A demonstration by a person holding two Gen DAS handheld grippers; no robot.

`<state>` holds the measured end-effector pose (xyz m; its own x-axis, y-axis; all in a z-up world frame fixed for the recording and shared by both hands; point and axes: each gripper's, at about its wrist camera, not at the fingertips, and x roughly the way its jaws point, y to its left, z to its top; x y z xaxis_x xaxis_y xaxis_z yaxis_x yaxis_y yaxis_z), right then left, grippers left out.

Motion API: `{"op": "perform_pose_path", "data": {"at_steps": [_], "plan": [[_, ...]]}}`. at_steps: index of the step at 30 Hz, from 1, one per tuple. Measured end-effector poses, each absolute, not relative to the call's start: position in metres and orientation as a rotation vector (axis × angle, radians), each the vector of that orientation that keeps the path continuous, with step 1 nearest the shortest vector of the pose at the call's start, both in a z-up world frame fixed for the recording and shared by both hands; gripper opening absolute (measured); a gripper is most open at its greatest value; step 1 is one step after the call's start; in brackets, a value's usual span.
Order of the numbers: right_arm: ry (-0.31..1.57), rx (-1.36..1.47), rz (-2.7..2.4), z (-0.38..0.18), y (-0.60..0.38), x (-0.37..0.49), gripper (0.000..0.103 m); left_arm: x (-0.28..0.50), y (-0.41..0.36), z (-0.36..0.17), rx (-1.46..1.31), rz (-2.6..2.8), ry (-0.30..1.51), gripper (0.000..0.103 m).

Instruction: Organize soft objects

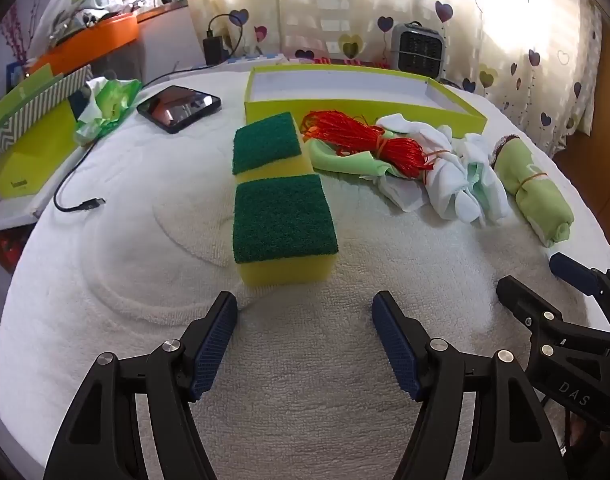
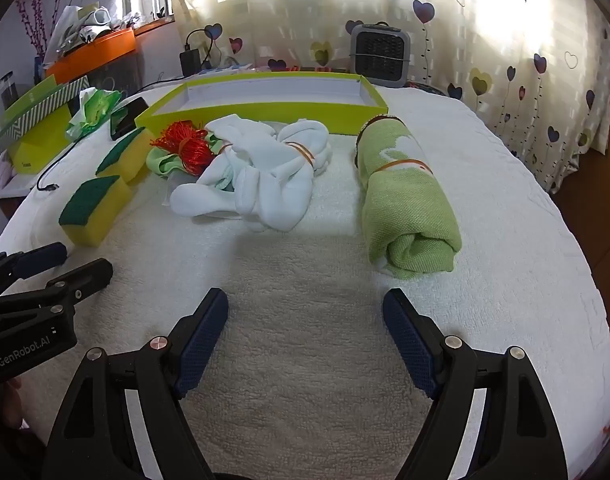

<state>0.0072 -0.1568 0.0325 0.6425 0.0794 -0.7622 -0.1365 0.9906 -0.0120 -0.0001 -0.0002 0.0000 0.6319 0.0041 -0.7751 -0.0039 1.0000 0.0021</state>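
Near sponge [image 1: 285, 226] sits straight ahead of the left gripper [image 1: 305, 336], green scrub side up, yellow foam below. Its long axis runs away from the fingers, roughly in line w/ the approach, so its short width falls between the jaws. Jaws are spread wide w/ nothing between them, and the gap looks a bit wider than the sponge. A straight push fwd should bracket it, I'd say. A second sponge [image 1: 267, 144] lies right behind the first, touching or nearly so; can't tell which.

Rolled green towel [image 2: 407, 200] is the right gripper's [image 2: 305, 332] nearer item: ahead and slightly to the right of its fingers, long axis also pointing away, rubber band round the middle. Right jaws likewise spread, holding nothing. To take it the gripper would need to shift right a little first, prob.

Between those two: white cloth bundle [image 2: 265, 172], banded, lying loose and crumpled, w/ a red cord hank [image 1: 369, 140] resting on a light-green cloth [image 1: 341, 158] just left of it. All of it sits on the white towel-covered table [image 1: 145, 240].

Behind the row, the yellow-green tray [image 1: 361, 106] stands empty, its near wall just beyond the cord and cloths; likely the destination. Both grippers are low over the table, side by side, well short of any item.

Off to the left: a phone [image 1: 179, 107] and a loose cable [image 1: 75, 204]; not part of the job.
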Motion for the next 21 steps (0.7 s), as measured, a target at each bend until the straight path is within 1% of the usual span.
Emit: {"op": "perform_pose_path", "data": {"at_steps": [21], "plan": [[0.860, -0.072, 0.122, 0.0321, -0.1565, 0.0068, 0.080, -0.0014, 0.0000, 0.0025, -0.003, 0.001, 0.873, 0.070]]}}
